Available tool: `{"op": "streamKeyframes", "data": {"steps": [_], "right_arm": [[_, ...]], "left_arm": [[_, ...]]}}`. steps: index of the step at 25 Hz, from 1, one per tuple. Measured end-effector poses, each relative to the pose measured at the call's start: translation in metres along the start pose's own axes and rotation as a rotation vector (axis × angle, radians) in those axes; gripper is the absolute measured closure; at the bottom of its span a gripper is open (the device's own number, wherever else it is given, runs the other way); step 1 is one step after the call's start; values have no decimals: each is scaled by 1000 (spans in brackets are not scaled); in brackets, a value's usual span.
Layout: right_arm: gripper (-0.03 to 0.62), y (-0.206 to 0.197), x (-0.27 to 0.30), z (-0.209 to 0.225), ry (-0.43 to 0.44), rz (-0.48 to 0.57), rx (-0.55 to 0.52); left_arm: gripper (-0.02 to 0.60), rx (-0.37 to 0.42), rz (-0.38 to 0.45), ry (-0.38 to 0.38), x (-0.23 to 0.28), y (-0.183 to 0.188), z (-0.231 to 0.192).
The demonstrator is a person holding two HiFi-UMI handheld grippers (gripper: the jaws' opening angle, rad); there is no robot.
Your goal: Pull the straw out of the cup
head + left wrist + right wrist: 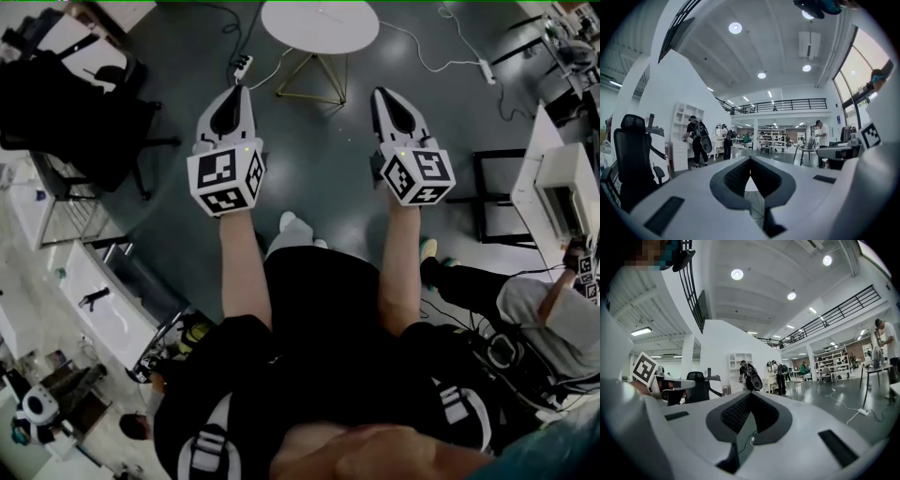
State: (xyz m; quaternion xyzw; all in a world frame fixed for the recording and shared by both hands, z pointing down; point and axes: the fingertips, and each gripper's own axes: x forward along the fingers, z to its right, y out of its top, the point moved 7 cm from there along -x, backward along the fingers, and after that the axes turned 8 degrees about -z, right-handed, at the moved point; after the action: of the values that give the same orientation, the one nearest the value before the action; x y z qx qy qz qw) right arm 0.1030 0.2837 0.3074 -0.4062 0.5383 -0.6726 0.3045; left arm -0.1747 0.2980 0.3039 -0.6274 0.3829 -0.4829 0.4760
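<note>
No cup or straw shows in any view. In the head view my left gripper (239, 90) and right gripper (379, 93) are held side by side at arm's length, both pointing toward a round white table (319, 23). Each one's jaws taper to a closed point with nothing between them. In the left gripper view the left gripper (750, 158) points roughly level across a large hall, its tips meeting. The right gripper (750, 393) looks the same in its own view, with only the floor and a cable seen below the tips.
The white table stands on thin gold wire legs (314, 80). A power strip (242, 66) and cables lie on the dark floor. A black office chair (80, 108) stands left, a white desk (553, 178) right, with a seated person (553, 319) beside it. Several people stand at distant shelves (696, 140).
</note>
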Motion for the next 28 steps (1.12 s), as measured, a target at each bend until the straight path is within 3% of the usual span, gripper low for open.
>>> {"op": "streamKeyframes", "data": {"steps": [10, 17, 23, 28], "right_arm": [[577, 29, 89, -35, -20, 39, -56], [577, 45, 111, -30, -66, 70, -69], [577, 47, 102, -6, -126, 96, -24], [577, 40, 107, -2, -118, 72, -16]], "left_arm": [[572, 1, -2, -75, 55, 22, -50], [572, 19, 25, -138, 83, 47, -69], [572, 34, 39, -174, 101, 60, -61], [572, 1, 52, -223, 107, 64, -62]]}}
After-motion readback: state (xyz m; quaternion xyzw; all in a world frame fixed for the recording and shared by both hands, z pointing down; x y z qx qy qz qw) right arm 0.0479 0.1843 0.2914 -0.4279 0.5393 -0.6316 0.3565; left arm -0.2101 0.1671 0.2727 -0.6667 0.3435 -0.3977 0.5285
